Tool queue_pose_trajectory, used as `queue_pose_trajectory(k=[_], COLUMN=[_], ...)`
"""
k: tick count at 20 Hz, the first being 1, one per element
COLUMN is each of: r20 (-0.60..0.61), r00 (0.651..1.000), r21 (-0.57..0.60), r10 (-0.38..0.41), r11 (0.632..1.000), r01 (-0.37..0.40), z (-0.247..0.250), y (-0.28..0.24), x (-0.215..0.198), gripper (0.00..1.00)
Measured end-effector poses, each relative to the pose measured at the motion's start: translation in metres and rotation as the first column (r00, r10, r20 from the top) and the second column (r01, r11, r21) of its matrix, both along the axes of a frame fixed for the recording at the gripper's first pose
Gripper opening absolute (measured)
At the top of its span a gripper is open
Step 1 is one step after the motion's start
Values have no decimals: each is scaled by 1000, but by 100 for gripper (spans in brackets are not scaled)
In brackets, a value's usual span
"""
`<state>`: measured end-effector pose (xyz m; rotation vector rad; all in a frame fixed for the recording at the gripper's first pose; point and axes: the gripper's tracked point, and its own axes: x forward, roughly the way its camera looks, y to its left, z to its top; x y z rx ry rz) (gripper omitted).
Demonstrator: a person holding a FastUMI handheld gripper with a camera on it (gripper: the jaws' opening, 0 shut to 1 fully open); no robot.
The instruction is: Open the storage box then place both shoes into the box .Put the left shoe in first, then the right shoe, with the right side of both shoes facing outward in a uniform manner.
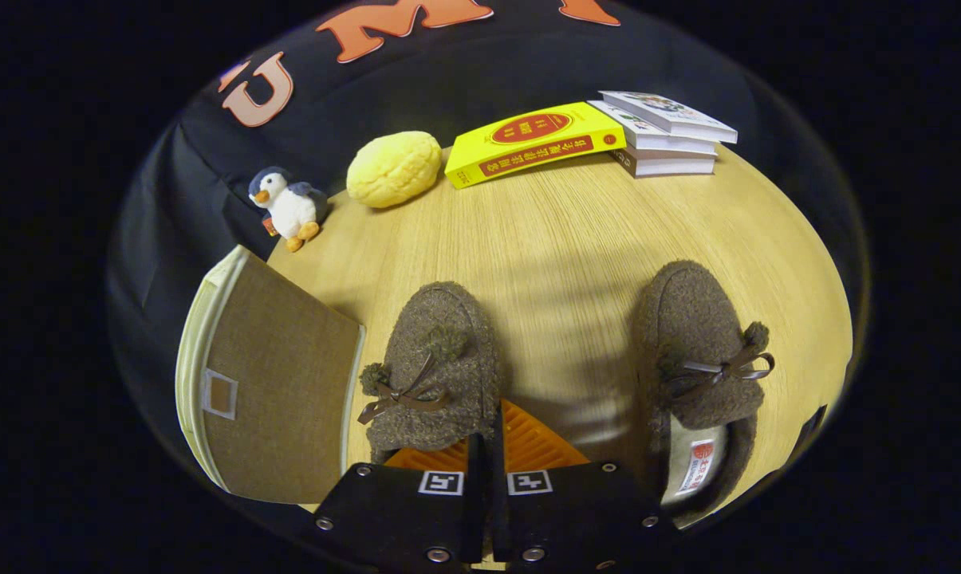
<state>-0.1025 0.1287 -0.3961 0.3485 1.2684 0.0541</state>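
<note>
Brown fabric storage box [277, 383] is sitting closed on the worktop [560, 231] left of the fingers, its near corner cut off. Just ahead of them the left shoe [436, 367] is lying, its heel hidden behind the gripper [486, 454], whose fingers are pressing together, gripping nothing. Right of them the right shoe [699, 375] is resting, its heel cut off.

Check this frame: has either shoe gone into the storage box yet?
No: both shoes, one just ahead of the shut gripper and the other further off, lie on the table beside the storage box.
</note>
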Motion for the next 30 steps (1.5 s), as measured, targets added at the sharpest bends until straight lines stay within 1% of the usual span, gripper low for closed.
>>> queue_pose_trajectory(k=[5,8,14,16,22,25,30], r20=[61,105,150,151,86,36,-71], r00=[998,994,988,987,989,989,987], r21=[104,104,151,151,150,136,74], r10=[-8,0,34,58,124,141,142], r11=[995,995,987,985,979,980,988], r01=[2,-11,-57,-81,-136,-145,-137], z=[69,106,155,157,146,131,90], y=[32,45,99,122,194,221,250], x=[24,38,63,64,47,41,30], gripper=[6,6,5,6,6,5,6])
